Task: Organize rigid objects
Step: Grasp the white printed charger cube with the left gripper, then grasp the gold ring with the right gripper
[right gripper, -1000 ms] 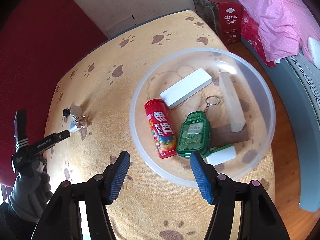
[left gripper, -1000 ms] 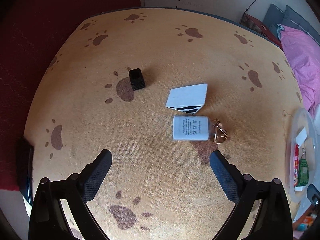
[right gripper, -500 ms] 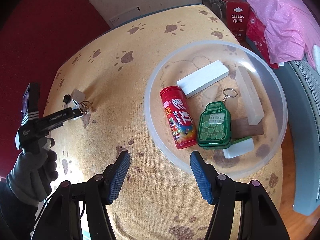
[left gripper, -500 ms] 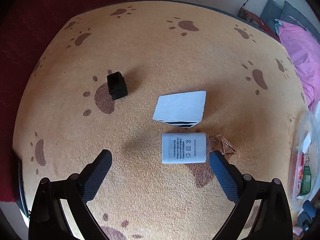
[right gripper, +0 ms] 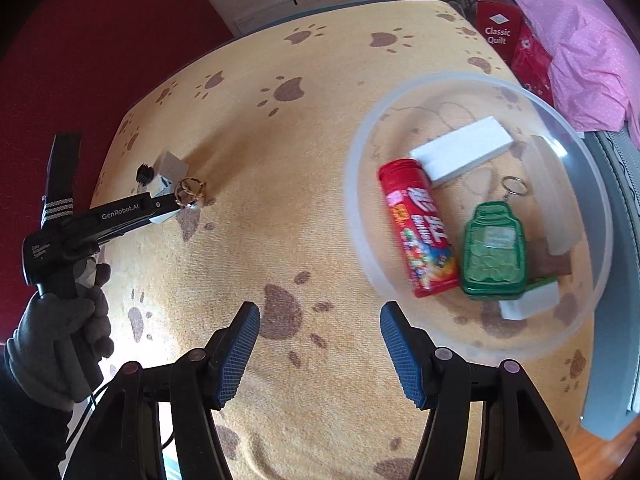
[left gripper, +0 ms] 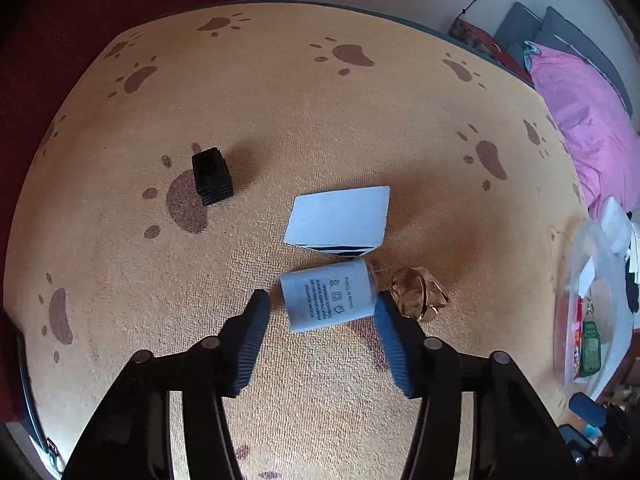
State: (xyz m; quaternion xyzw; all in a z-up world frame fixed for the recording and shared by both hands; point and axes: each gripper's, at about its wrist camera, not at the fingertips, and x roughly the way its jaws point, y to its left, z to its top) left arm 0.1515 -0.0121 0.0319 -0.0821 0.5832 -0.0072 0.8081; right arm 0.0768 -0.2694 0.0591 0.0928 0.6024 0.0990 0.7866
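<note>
A white power adapter (left gripper: 326,299) lies on the paw-print blanket (left gripper: 320,120). My left gripper (left gripper: 322,316) is open with its fingers on either side of the adapter; the right finger touches it, the left one stands a little off. A gold metal ring piece (left gripper: 420,294) lies just right of the adapter, a white card box (left gripper: 340,220) just beyond it, and a small black cube (left gripper: 212,176) further left. My right gripper (right gripper: 320,344) is open and empty, left of a clear plastic bowl (right gripper: 592,184).
The bowl holds a red candy tube (right gripper: 420,228), a green jar-shaped keychain (right gripper: 494,252), white blocks (right gripper: 464,152) and a dark block. A red quilt box (right gripper: 496,28) and pink bedding (right gripper: 580,40) lie beyond the blanket's far right edge.
My left gripper moved down and forward over the adapter and narrowed its fingers around it. My right gripper swung left, so the bowl now sits further right in its view.
</note>
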